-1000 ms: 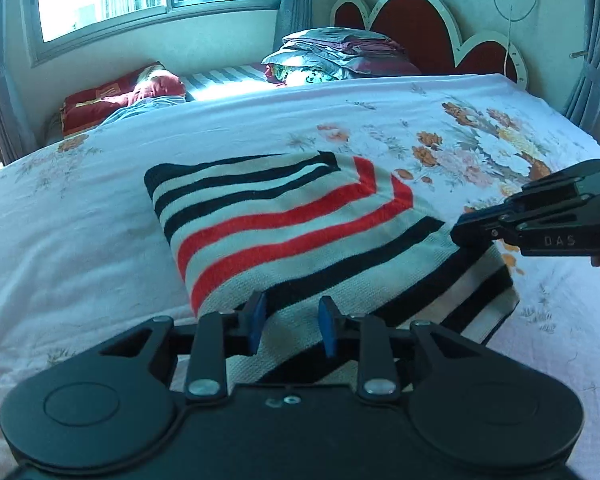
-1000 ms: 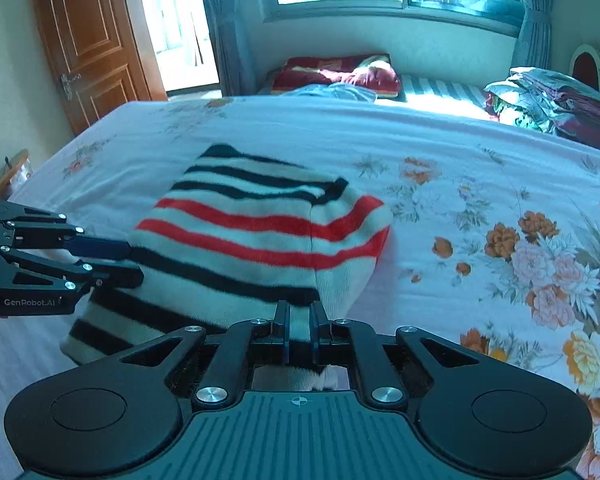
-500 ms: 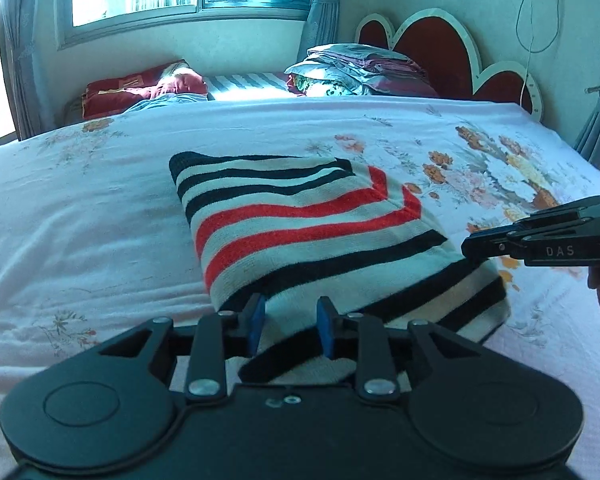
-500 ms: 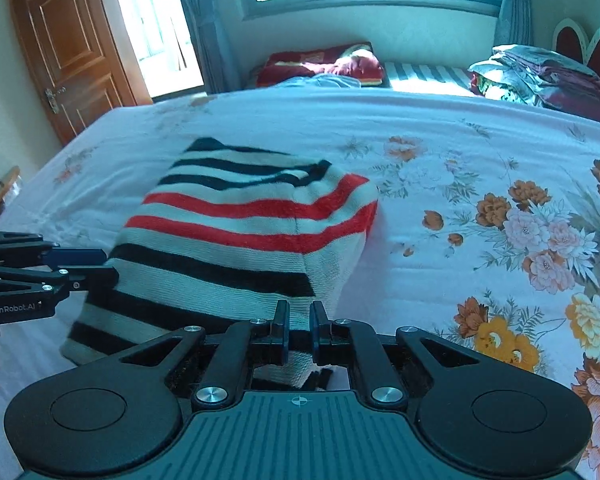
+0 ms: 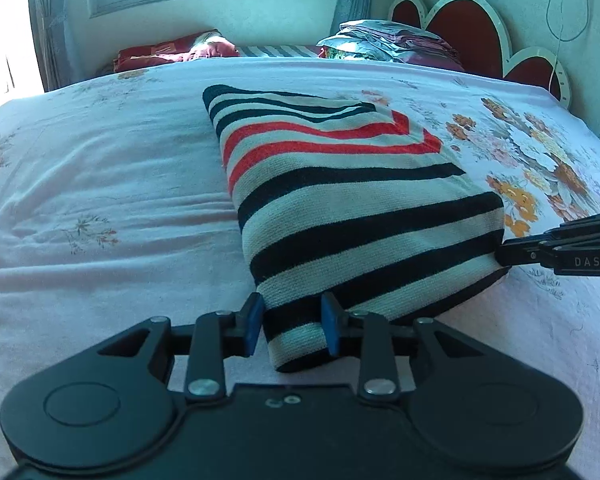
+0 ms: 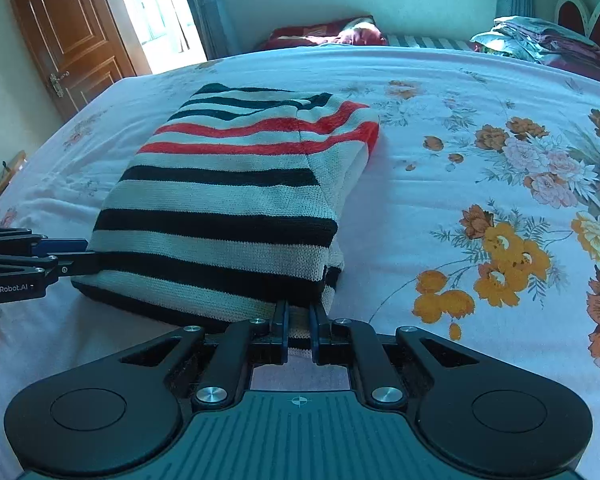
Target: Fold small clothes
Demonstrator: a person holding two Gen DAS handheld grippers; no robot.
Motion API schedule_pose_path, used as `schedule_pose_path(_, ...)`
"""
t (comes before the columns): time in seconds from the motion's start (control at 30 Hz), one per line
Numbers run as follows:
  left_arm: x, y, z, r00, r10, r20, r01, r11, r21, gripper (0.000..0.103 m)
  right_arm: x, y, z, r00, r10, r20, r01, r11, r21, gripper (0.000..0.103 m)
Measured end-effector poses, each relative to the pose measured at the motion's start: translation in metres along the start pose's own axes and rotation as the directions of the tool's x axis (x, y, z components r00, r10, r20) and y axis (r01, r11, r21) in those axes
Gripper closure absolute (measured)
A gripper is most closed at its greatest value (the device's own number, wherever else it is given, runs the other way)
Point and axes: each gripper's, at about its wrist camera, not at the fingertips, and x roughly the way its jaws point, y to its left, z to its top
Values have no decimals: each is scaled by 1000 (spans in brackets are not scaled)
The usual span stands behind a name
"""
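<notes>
A knitted sweater point(image 5: 340, 200) with black, white and red stripes lies folded on the bed; it also shows in the right wrist view point(image 6: 236, 200). My left gripper point(image 5: 292, 326) straddles its near left corner, the blue pads apart with the fabric edge between them. In the right wrist view the left gripper point(image 6: 76, 256) reaches into that corner from the left. My right gripper point(image 6: 299, 330) is shut on the sweater's near right hem. In the left wrist view it point(image 5: 504, 254) touches the sweater's right edge.
The bed point(image 6: 460, 184) has a pale floral sheet. A pile of folded bedding point(image 5: 392, 42) and a red pillow point(image 5: 172, 50) lie at the far side by the headboard point(image 5: 460, 20). A wooden door point(image 6: 68, 40) stands at the left.
Both grippers have moved down and closer to the sweater's near edge. The sweater's near end now lies lower and its hem sits between the fingers of each gripper.
</notes>
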Motion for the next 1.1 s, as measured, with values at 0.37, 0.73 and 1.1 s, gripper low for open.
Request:
schedule_pose_path(0.37,-38,-15,-1,991,125,48,-120,988,-97,60,-27,7,1,998,-35,57,36,999,-21,93)
schedule_pose_path(0.73,-124,-49,-35,949,261,178,-221,951,-216,0,-106,9,-24,971,-116,210,117,993,7,0)
schedule_pose_path(1.1,-188,-117,-57,935,237,265,-206,968,-142,0,-186,26,-65,948,-98,302,99,995,11,0)
